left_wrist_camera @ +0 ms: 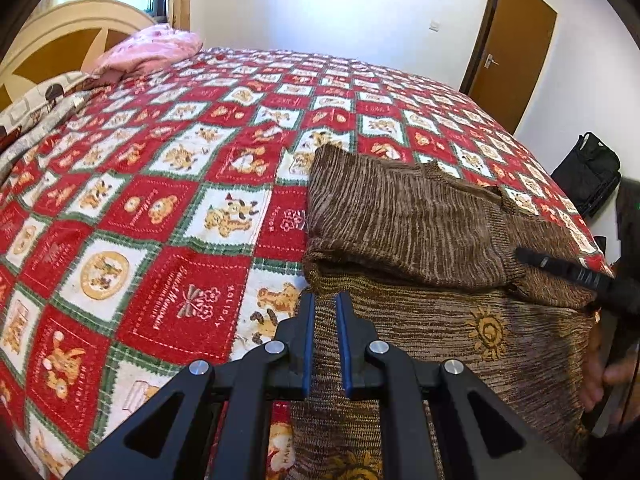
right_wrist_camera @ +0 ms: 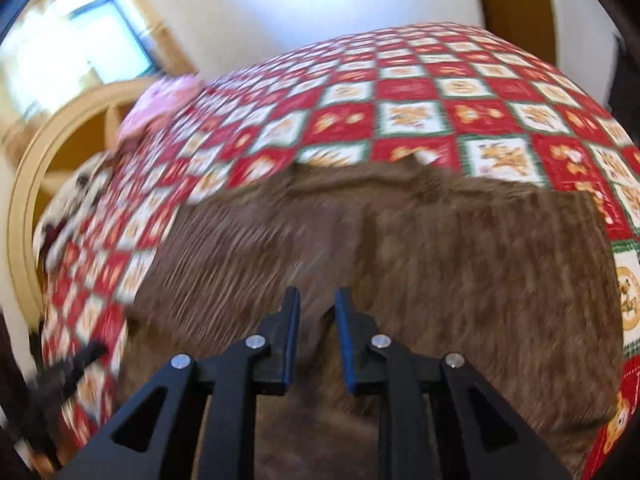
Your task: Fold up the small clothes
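A brown knitted garment (left_wrist_camera: 404,232) with small yellow sun motifs lies on the red-and-white checked bedspread (left_wrist_camera: 160,208), its upper part folded over itself. My left gripper (left_wrist_camera: 324,304) hovers over the garment's near left edge with a narrow gap between its jaws and nothing clamped. The right gripper's black fingers (left_wrist_camera: 568,272) reach in from the right over the folded part. In the blurred right wrist view my right gripper (right_wrist_camera: 317,300) is open above the garment (right_wrist_camera: 460,272), holding nothing.
A pink pillow (left_wrist_camera: 152,50) and a patterned quilt (left_wrist_camera: 36,108) lie by the wooden headboard (left_wrist_camera: 60,36) at the far left. A brown door (left_wrist_camera: 512,48) and a black bag (left_wrist_camera: 588,172) stand beyond the bed's right side.
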The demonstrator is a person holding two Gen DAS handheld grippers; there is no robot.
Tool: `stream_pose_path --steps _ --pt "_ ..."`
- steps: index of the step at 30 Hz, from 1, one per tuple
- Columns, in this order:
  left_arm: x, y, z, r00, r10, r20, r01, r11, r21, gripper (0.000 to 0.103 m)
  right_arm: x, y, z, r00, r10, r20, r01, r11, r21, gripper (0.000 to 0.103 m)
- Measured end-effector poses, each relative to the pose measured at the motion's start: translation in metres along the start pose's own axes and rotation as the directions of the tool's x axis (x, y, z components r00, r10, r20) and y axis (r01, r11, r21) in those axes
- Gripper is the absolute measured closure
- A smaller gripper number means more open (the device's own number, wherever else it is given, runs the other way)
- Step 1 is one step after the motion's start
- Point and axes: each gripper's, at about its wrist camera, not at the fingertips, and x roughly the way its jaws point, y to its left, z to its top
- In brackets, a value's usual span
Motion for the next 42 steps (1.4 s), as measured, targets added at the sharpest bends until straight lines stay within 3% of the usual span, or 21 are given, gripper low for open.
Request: stream_pose_path --steps 3,5,9,13,14,15,17,18,21,25,29,36,39,41,42 --pt "-0.012 0.002 0.0 0.999 0.032 0.015 -0.032 0.999 0.022 0.092 0.016 0.002 -0.013 0.998 -0.016 -0.06 0.016 1.0 0.0 0.083" --pt "-0.022 0.009 0.0 0.998 0.047 0.03 -0.048 0.998 0.027 0.092 0.012 -0.003 -0.017 0.998 -0.013 -0.056 0.015 0.999 0.033 0.083" --pt "-0.04 0.034 -0.007 0.993 0.109 0.053 -0.11 0.994 0.014 0.092 -0.005 -0.007 -0.029 0.991 -0.088 -0.1 0.092 0.995 0.037 0.082" --pt "-0.058 0.057 -0.022 0.976 0.206 0.068 -0.209 0.977 0.043 0.092 -0.049 0.005 -0.046 0.999 -0.015 -0.043 0.016 1.0 0.015 0.078" --pt "-0.063 0.062 -0.028 0.969 0.236 0.07 -0.24 0.969 0.053 0.092 -0.061 0.013 -0.051 1.0 0.0 -0.022 0.0 1.0 -0.007 0.071" --pt "-0.066 0.066 -0.033 0.965 0.252 0.068 -0.256 0.965 0.057 0.092 -0.072 0.021 -0.057 1.0 0.02 -0.003 -0.02 0.999 -0.027 0.053" --pt "-0.072 0.076 -0.04 0.958 0.284 0.051 -0.286 0.957 0.053 0.092 -0.087 0.043 -0.071 0.996 0.091 0.018 -0.09 0.993 -0.076 0.028" --pt "-0.075 0.082 -0.044 0.955 0.295 0.037 -0.296 0.954 0.04 0.092 -0.09 0.054 -0.077 0.992 0.129 0.011 -0.127 0.986 -0.107 0.027" --pt "-0.087 0.101 -0.053 0.954 0.299 -0.004 -0.299 0.954 -0.026 0.092 -0.088 0.092 -0.099 0.974 0.214 -0.07 -0.224 0.955 -0.196 0.027" --pt "-0.114 0.118 -0.066 0.956 0.29 0.037 -0.286 0.955 -0.075 0.092 -0.074 0.144 -0.14 0.931 0.291 -0.221 -0.35 0.884 -0.311 0.028" --pt "-0.13 0.124 -0.075 0.955 0.291 0.062 -0.285 0.954 -0.091 0.092 -0.073 0.189 -0.174 0.908 0.293 -0.299 -0.407 0.787 -0.465 0.028" --pt "-0.138 0.136 -0.088 0.966 0.252 0.051 -0.242 0.958 -0.155 0.092 -0.057 0.234 -0.223 0.885 0.248 -0.395 -0.45 0.676 -0.584 0.032" --pt "-0.142 0.14 -0.093 0.965 0.255 0.056 -0.242 0.956 -0.168 0.092 -0.051 0.24 -0.235 0.889 0.202 -0.411 -0.436 0.647 -0.626 0.034" --pt "-0.144 0.141 -0.095 0.966 0.25 0.063 -0.237 0.958 -0.164 0.092 -0.045 0.244 -0.245 0.911 0.136 -0.388 -0.383 0.627 -0.679 0.035" --pt "-0.144 0.14 -0.096 0.966 0.249 0.07 -0.235 0.959 -0.158 0.092 -0.047 0.244 -0.248 0.923 0.116 -0.366 -0.357 0.612 -0.705 0.043"
